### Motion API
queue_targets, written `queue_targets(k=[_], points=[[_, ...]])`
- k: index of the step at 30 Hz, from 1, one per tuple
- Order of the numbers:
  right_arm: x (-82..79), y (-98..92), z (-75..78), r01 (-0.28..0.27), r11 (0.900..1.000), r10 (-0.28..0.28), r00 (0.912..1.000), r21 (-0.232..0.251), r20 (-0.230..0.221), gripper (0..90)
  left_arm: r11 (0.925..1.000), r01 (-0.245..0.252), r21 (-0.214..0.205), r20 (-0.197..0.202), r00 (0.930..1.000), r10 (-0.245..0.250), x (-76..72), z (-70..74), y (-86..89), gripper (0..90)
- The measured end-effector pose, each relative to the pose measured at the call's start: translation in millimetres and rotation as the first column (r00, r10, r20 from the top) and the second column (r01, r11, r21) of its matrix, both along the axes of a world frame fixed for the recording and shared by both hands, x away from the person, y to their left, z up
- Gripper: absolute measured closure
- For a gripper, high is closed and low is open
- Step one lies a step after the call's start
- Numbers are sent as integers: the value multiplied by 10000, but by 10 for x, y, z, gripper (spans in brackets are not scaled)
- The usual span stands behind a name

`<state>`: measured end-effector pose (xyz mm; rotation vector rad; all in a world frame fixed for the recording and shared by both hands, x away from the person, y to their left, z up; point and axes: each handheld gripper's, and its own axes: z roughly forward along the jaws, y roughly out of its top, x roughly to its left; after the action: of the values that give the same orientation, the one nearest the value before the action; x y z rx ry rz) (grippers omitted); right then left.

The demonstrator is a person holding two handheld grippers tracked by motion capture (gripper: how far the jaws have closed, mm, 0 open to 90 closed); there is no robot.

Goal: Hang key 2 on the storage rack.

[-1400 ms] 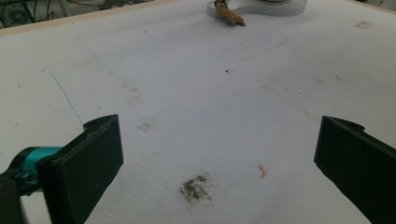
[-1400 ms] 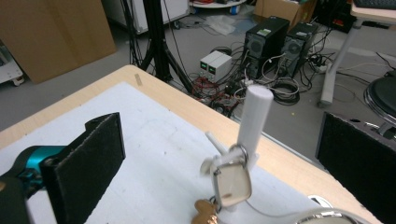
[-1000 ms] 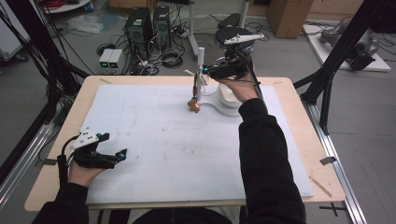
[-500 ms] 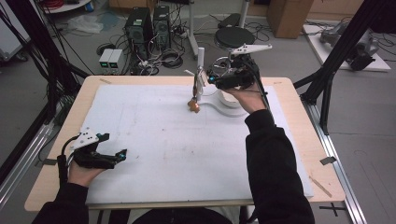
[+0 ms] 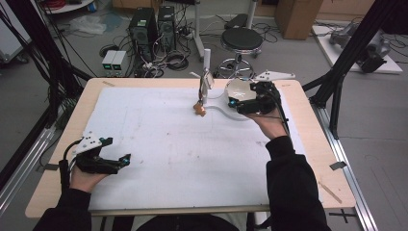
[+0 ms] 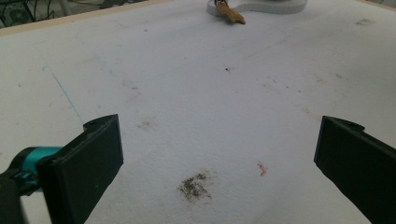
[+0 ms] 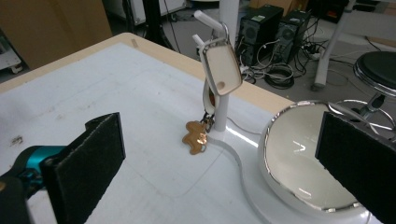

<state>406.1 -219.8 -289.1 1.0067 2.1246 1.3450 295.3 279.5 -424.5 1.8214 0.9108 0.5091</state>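
One flat brown bear-shaped charm [image 7: 196,136] lies beside the white stand [image 7: 221,112].
Its long axis runs toward the post; both grippers' fingers [image 7: 88,161] stand apart.

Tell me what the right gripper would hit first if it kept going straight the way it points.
Probably the white upright stand post with the white key fob hanging on it. The right gripper has open jaws, and depth is hard to judge.

Counted items: two grippers, the left gripper [image 5: 126,159] and the right gripper [image 5: 231,103]; one white stand [image 5: 206,77] with one dish [image 7: 299,154] on its base; one key tag [image 7: 221,66] hung on the stand; one brown charm [image 7: 195,137]; one worktop [image 5: 168,139]; one stool [image 5: 242,39] behind.
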Motion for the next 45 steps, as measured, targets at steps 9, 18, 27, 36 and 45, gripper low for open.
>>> queue_targets(k=[9, 18, 27, 36, 45], points=[[-190, -184, -190, 52, 9999, -52, 10000, 131, -14, 6, 10000, -14, -33, 6, 10000, 14, 4, -1, -1, 17], [-375, -331, -433, 128, 9997, -125, 9998, 190, -137, 6, 10000, -22, -33, -12, 10000, 22, -4, 3, -1, 17], [-541, -463, -601, 427, 9985, -420, 9989, 340, -209, 6, 10000, -16, 11, -96, 10000, 16, -8, 2, -2, 17], [-664, -541, -773, 527, 9982, -521, 9984, 284, -212, 6, 10000, -85, 39, -94, 9999, 85, -26, 7, 10, 17], [-800, -616, -957, 660, 9978, -657, 9975, 101, -276, 6, 9999, -79, 101, -222, 9997, 82, -33, 0, 18, 17]])
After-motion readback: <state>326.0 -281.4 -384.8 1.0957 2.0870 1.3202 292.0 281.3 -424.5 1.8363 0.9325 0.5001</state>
